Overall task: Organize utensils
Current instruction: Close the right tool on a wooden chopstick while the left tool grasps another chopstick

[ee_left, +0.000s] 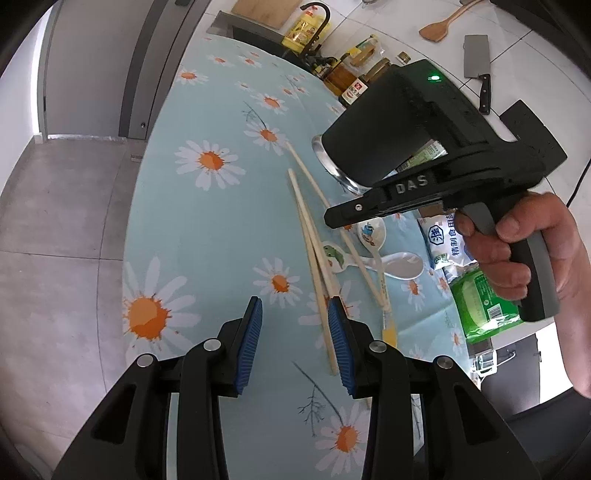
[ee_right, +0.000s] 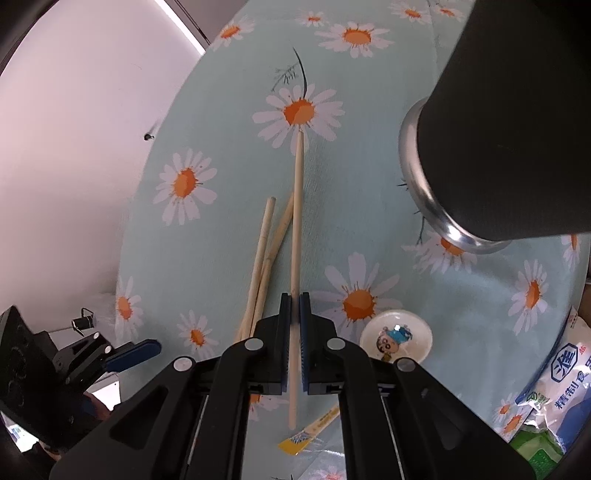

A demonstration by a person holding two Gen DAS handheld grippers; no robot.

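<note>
Pinching one chopstick (ee_right: 296,229) between pressed-together pads, the right gripper (ee_right: 294,332) is hovering over the daisy tablecloth (ee_right: 229,166). Nearby, the left gripper (ee_left: 294,345) is hanging spread wide beside two crossed chopsticks (ee_left: 312,258); farther off, spoons (ee_left: 373,236) are lying near a metal bowl (ee_right: 424,199).

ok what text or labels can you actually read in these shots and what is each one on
"DAS": raised letters on the black right gripper body, seen from the left wrist view.
"精制食用" with a blue hexagon logo: white salt bag.
Red label on the dark sauce bottle: too blurred to read.
Yellow oil bottle label: unreadable.
Green packet print and barcode: too small.
Yellow-tipped spoon handle print: too small.
</note>
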